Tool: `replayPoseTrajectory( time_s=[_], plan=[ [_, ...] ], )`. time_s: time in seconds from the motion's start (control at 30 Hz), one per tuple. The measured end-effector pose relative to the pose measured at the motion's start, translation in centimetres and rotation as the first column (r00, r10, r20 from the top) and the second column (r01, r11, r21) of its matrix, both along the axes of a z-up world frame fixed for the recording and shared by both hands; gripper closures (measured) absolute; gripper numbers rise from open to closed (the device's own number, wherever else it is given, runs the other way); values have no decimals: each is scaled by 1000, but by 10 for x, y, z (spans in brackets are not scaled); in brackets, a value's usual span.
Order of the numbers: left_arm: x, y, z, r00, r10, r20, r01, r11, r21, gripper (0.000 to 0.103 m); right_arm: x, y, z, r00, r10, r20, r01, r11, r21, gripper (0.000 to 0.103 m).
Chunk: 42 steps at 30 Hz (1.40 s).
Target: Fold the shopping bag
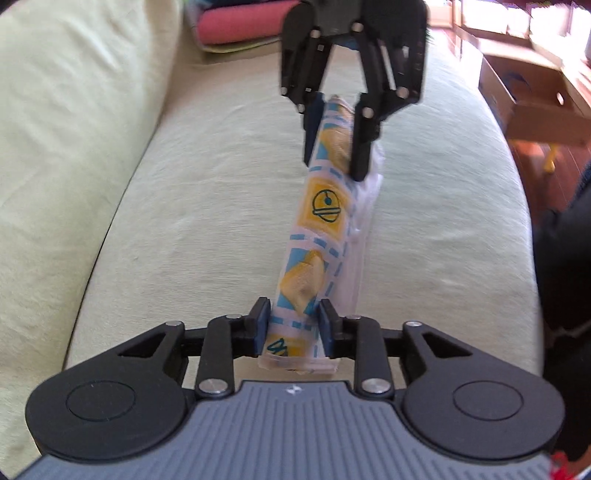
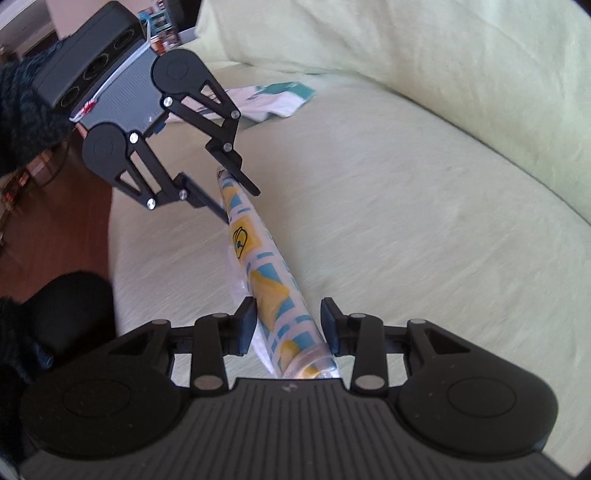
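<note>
Two grippers, left (image 1: pixel 293 325) and right (image 2: pixel 288 325), each pinch one end of the rolled bag (image 1: pixel 325 229), its long axis strung straight between them above the cushion (image 1: pixel 221 192), neither hand nearer the middle.

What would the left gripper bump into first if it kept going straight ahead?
Probably the sofa cushion, since the left gripper tilts downward along the folded bag; depth is unclear.

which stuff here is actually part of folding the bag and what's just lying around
Part of the job:
- shopping bag, folded into a long strip
- left tongs at one end
- right tongs at the other end

Lying about:
- white-and-teal item on the sofa
- pink roll
- cardboard box
</note>
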<state>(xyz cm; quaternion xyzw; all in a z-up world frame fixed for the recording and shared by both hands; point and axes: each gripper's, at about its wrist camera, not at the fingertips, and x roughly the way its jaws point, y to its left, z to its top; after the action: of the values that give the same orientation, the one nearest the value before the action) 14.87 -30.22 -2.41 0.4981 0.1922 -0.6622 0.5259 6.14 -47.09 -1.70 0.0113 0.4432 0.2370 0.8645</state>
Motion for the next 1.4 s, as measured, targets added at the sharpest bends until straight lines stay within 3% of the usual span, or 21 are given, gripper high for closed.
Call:
replayPoseTrajectory(
  time_s=[0.13,0.17,0.2,0.3,0.33,0.4,0.47,0.57,0.63,0.77,0.8,0.93,1.0,1.07,1.1,1.13,1.2,1.23,1.3,1.37,1.4],
  plan=[
    [21,-11,-4,998,49,-26,-49,999,-16,57,19,-21,-9,998,-58,-25,59,998,26,60],
    [27,-13,-5,997,71,-25,-72,997,-30,88,23,-26,-11,997,-72,-32,73,997,30,58],
    [33,-16,-8,994,106,16,-106,994,-37,103,24,-28,-14,995,-88,-37,88,996,23,57],
    [47,-13,-11,984,155,86,-151,987,-56,103,30,-38,-24,989,-145,-36,144,989,-30,78],
    [47,-11,-7,986,154,67,-149,986,-75,103,33,-41,-23,986,-163,-33,162,986,-26,80],
    [32,-4,9,995,97,17,-94,985,-148,103,40,-33,-25,986,-164,-3,162,978,-130,99],
    [15,-5,13,999,45,3,-44,985,-169,103,43,-20,-36,993,-116,-17,109,963,-248,99],
    [-8,-14,-1,999,-32,-9,30,989,-143,103,35,-14,-31,993,-117,14,116,960,-253,100],
    [-12,-24,-24,998,-22,53,27,995,-94,103,28,-5,-30,993,-113,45,121,949,-293,100],
    [3,-32,-27,998,64,-22,-66,993,-101,103,25,8,-30,988,-103,114,140,908,-395,99],
    [2,-33,-28,998,65,-18,-67,993,-95,103,34,10,-32,984,-102,145,155,893,-422,97],
    [3,-39,-27,997,78,-20,-80,995,-68,103,-8,43,-1,932,-81,353,239,870,-431,91],
    [4,-43,-24,997,78,-19,-79,995,-55,103,-30,70,4,916,4,401,201,861,-467,74],
    [5,-45,-23,997,75,-14,-76,996,-44,103,-49,103,-7,913,138,383,115,816,-567,59],
    [5,-46,-22,997,74,-10,-75,997,-37,103,-56,120,-20,906,221,360,73,758,-648,55],
    [5,-47,-22,997,74,-8,-75,997,-34,103,-63,136,-39,895,309,322,44,657,-752,56],
    [6,-48,-22,997,76,-9,-76,997,-31,103,-64,148,-64,883,383,271,27,534,-845,67],
    [6,-48,-22,997,77,-9,-77,996,-33,103,-62,149,-76,878,400,263,34,496,-867,71],
    [6,-47,-23,998,67,4,-66,997,-43,103,-55,149,-82,880,389,274,50,497,-866,68],
    [3,-42,-21,999,28,47,-25,998,-57,103,-45,145,-77,901,347,262,43,529,-848,67],
    [-1,-36,-21,997,4,82,1,998,-65,95,-42,143,-73,907,338,251,29,544,-839,67]
  ],
)
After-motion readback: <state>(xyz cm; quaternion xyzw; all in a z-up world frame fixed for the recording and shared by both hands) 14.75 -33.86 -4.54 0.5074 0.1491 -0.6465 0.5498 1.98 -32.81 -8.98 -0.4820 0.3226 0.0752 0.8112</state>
